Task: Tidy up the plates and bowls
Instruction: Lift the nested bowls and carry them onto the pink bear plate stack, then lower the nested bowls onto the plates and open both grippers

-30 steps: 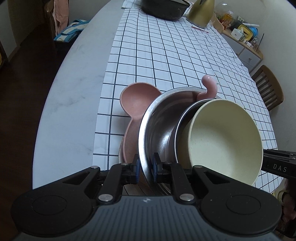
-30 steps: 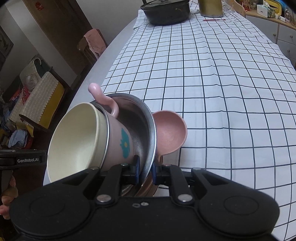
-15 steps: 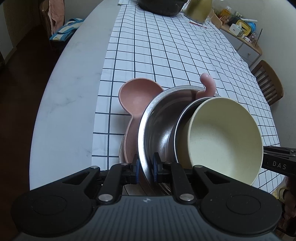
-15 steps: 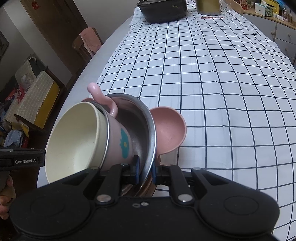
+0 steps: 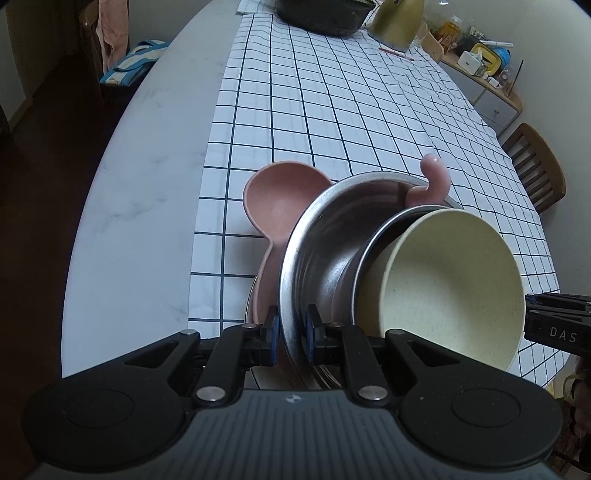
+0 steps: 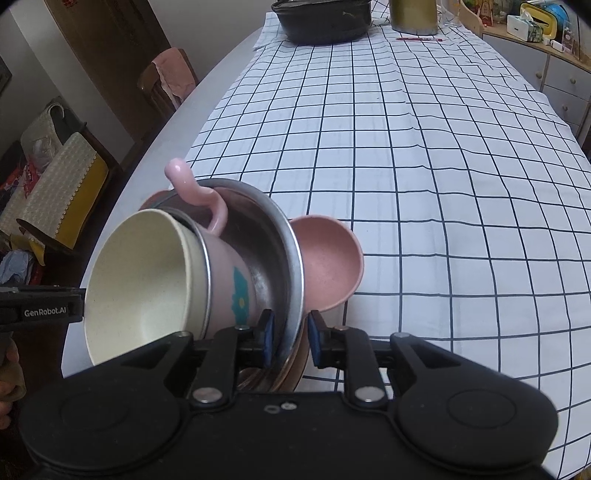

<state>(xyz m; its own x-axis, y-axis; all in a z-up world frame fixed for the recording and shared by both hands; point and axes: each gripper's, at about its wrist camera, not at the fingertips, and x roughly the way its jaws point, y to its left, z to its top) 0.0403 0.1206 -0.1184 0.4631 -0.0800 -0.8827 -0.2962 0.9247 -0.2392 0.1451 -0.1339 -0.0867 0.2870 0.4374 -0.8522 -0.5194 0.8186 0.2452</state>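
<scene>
Both grippers have hold of one tilted stack of dishes at the near end of the long table (image 5: 122, 206), above the white cloth with the dark grid (image 6: 424, 184). The left gripper (image 5: 291, 329) has its blue pads pinched on the rim of the wide stainless steel bowl (image 5: 325, 236), one pad inside, one outside. The right gripper (image 6: 287, 332) clamps the same steel rim (image 6: 291, 258) from the opposite side.

Nested in that steel bowl lies a pink mug with a curled handle (image 6: 225, 266), tipped on its side, and a cream-coloured round bowl (image 6: 144, 280) sits in the mug's mouth. Behind the steel bowl is a flat pink plate with round ears (image 5: 277, 199).

The right view shows the mug's pink wall and a teal flower print on it; the left view hides this and gives only the handle tip (image 5: 436, 173) and the cream bowl's pale inside (image 5: 450, 288). The left view shows the plate's body running down behind the steel rim; the right view shows little more than one ear (image 6: 328, 262).

At the far end stand a black shallow pan (image 5: 321, 18) and a brass-coloured kettle (image 5: 397, 22).
</scene>
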